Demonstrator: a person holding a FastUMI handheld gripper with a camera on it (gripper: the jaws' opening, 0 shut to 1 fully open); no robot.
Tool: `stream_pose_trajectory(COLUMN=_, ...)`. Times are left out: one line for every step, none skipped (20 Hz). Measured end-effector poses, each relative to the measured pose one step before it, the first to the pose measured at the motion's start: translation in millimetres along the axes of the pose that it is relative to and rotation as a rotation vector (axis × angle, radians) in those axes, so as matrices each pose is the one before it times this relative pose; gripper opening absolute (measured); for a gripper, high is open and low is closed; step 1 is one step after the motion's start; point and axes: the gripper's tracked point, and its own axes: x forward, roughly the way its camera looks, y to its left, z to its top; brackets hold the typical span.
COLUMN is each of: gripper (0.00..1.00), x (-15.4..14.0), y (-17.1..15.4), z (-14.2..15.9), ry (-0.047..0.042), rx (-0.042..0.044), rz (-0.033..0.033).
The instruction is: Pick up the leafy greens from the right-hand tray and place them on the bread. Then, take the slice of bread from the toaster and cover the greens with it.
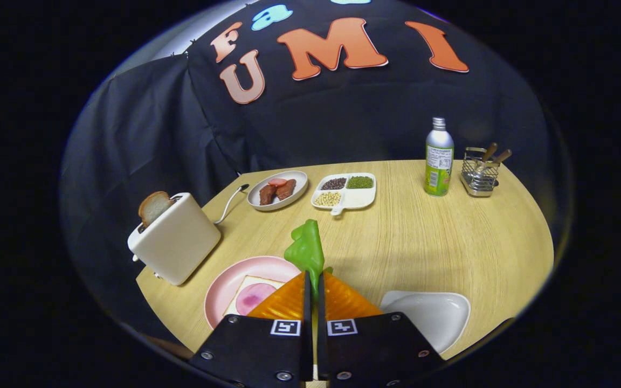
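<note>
My gripper (312, 276) is shut on the leafy greens (306, 249), which stick up green and crumpled just ahead of the fingertips, lifted above the table. Below and left of the fingers lies a pink plate (223, 291) holding a slice of bread (254, 295) topped with a round pink slice of ham. To the right of the fingers sits the white tray (433, 314), bare inside. A white toaster (174, 246) stands left of the plate with a bread slice (153, 207) poking out of its slot.
Beyond the greens are an oval dish (298, 189) of meat pieces and a divided dish (361, 199) of beans. Far right stand a green bottle (439, 159) and a wire holder (480, 173) with utensils. The toaster's cord (229, 202) trails on the wooden table (450, 242).
</note>
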Motion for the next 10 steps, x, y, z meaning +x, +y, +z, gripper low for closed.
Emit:
stream_pose_trajectory(gripper=0.04, x=2.47, y=7.06, z=0.94, ry=0.00033, rx=-0.01166, rz=0.01159)
stream_pose_trajectory(gripper=0.04, x=1.96, y=6.54, z=-1.27, ry=0.00449, rx=-0.01305, rz=0.01055)
stream_pose_trajectory(gripper=0.04, x=2.51, y=7.28, z=-0.87, ry=0.00442, rx=-0.01383, rz=0.01126)
stream_pose_trajectory(gripper=0.04, x=3.19, y=4.93, z=-1.41, ry=0.00245, rx=-0.01575, rz=0.00432)
stream_pose_trajectory(gripper=0.04, x=5.19, y=2.54, z=-1.42, ry=0.00287, rx=-0.015, rz=-0.00426)
stream_pose_trajectory(gripper=0.04, x=4.08, y=3.85, z=-4.68, ry=0.01189, rx=-0.01094, rz=0.00138)
stream_pose_trajectory(gripper=0.04, x=4.38, y=5.97, z=-4.23, ry=0.01418, rx=-0.00572, rz=0.00803)
stream_pose_trajectory(gripper=0.04, x=3.44, y=4.76, z=-3.5, ry=0.01094, rx=-0.00527, rz=0.00764)
stream_pose_trajectory(gripper=0.04, x=4.38, y=3.67, z=-2.31, ry=0.00644, rx=-0.007, rz=0.00379)
stream_pose_trajectory(gripper=0.04, x=2.27, y=2.57, z=-2.21, ry=0.00507, rx=-0.01307, rz=-0.0007)
